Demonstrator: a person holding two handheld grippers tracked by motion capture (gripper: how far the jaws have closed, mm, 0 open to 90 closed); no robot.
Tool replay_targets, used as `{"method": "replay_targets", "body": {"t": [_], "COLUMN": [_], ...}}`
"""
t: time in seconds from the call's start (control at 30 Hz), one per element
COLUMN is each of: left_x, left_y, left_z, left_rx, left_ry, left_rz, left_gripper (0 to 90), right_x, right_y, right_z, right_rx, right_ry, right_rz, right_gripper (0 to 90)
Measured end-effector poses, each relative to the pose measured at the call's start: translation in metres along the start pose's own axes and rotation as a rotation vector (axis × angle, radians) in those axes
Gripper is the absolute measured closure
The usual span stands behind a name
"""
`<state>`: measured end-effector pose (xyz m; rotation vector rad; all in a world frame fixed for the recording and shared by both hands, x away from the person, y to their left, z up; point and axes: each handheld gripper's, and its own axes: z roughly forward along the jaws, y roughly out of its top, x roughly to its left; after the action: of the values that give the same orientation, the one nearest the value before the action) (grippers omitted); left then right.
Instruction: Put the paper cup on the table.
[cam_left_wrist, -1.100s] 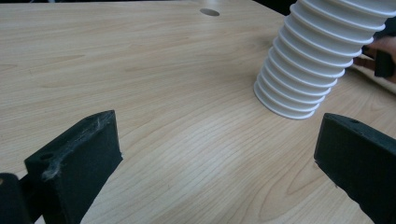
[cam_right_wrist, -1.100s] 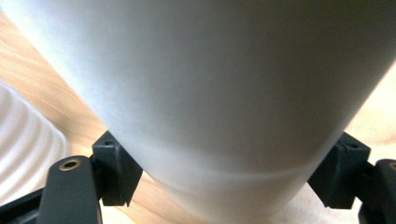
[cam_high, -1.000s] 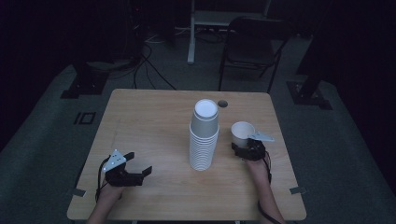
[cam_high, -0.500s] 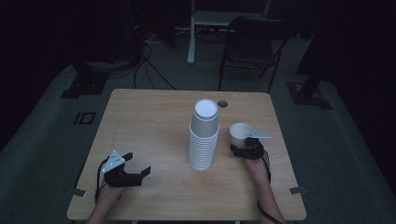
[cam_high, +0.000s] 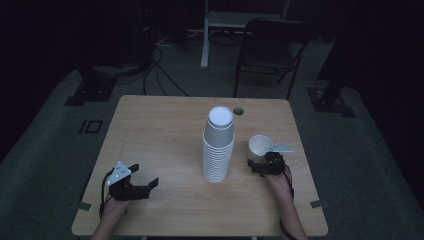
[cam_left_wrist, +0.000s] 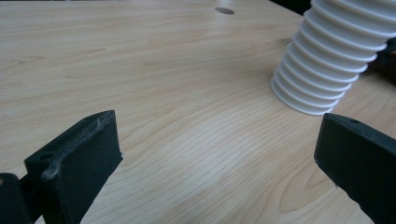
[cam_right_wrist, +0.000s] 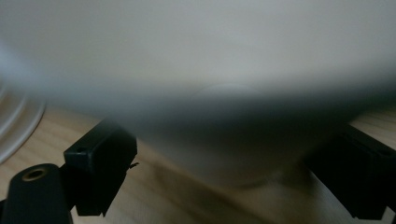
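1. The right gripper has just opened its jaws; the single cup stands upright between them, released near the tabletop's right edge.
2. The cup stack stands mid-table.
3. The left gripper rests wide open, empty, near the front-left corner.
4. The placement looks complete.

A dimly lit room with grey carpet holds a light wooden table with a round cable hole near its far edge, a black folding chair behind it, a white-legged desk beyond, and black cables trailing over the floor.
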<state>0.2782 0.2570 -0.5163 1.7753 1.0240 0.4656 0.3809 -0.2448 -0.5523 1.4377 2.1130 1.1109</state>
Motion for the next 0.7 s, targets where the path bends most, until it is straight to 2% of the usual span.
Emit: {"method": "replay_targets", "body": {"t": [0.23,0.3,0.33,0.4,0.5,0.57,0.6,0.7], "left_x": [0.002,0.002,0.004,0.005,0.005,0.006,0.007,0.010], "left_y": [-0.004,-0.004,-0.005,-0.007,-0.008,-0.011,-0.013,-0.015], "left_z": [0.004,0.004,0.005,0.005,0.005,0.006,0.007,0.007], "left_rx": [0.053,0.053,0.070,0.078,0.094,0.128,0.147,0.165], "left_ry": [0.030,0.030,0.054,0.057,0.078,0.104,0.130,0.140], "left_rz": [0.000,0.000,0.004,-0.001,0.018,0.031,0.031,0.019], "left_gripper": [0.7,0.7,0.7,0.7,0.7,0.7,0.7,0.7], "right_x": [-0.009,-0.010,-0.013,-0.015,-0.018,-0.019,-0.020,-0.020], "right_y": [-0.015,-0.017,-0.020,-0.024,-0.028,-0.032,-0.034,-0.038], "right_z": [-0.022,-0.024,-0.029,-0.033,-0.041,-0.045,-0.047,-0.052], "right_rx": [-0.034,-0.036,-0.038,-0.040,-0.050,-0.051,-0.050,-0.051], "right_ry": [-0.007,-0.010,-0.014,-0.017,-0.028,-0.036,-0.037,-0.042], "right_rz": [0.014,0.016,0.017,0.023,0.027,0.031,0.031,0.025], "right_gripper": [10.9,10.9,10.9,10.9,10.9,10.9,10.9,10.9]}}
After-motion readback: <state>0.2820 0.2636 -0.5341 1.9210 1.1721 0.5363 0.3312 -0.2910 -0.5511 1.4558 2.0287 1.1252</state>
